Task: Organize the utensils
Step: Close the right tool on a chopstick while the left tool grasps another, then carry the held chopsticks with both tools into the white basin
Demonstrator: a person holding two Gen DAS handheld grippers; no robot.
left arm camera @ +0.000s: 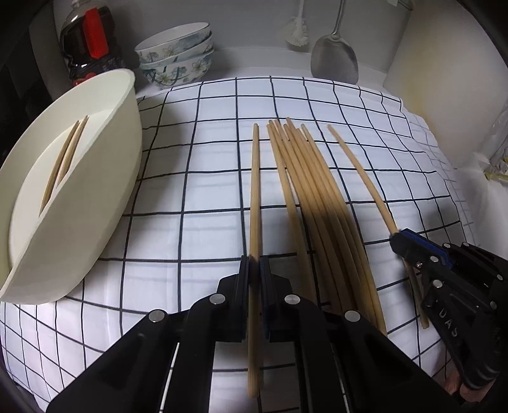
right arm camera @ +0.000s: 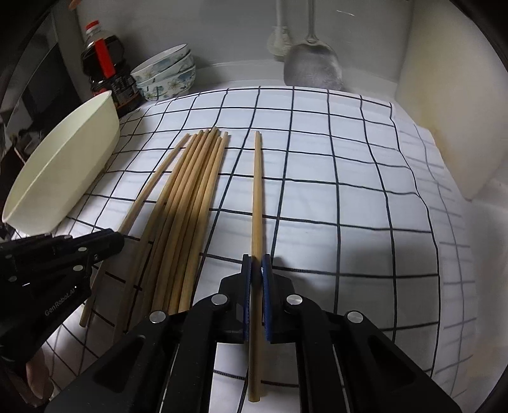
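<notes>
A home kitchen corner. A work surface is covered with a white cloth (left arm camera: 203, 190) printed with a dark grid. At the back left stand a stack of floral china bowls (left arm camera: 176, 54) and a dark sauce bottle with a red label (left arm camera: 87, 41). A metal spatula (left arm camera: 335, 54) and a white dish brush (left arm camera: 297, 30) hang against the pale back wall. Wooden chopsticks (left arm camera: 304, 190) lie on the cloth, beside a cream plastic holder (left arm camera: 79, 197) with two more chopsticks in its slot.
</notes>
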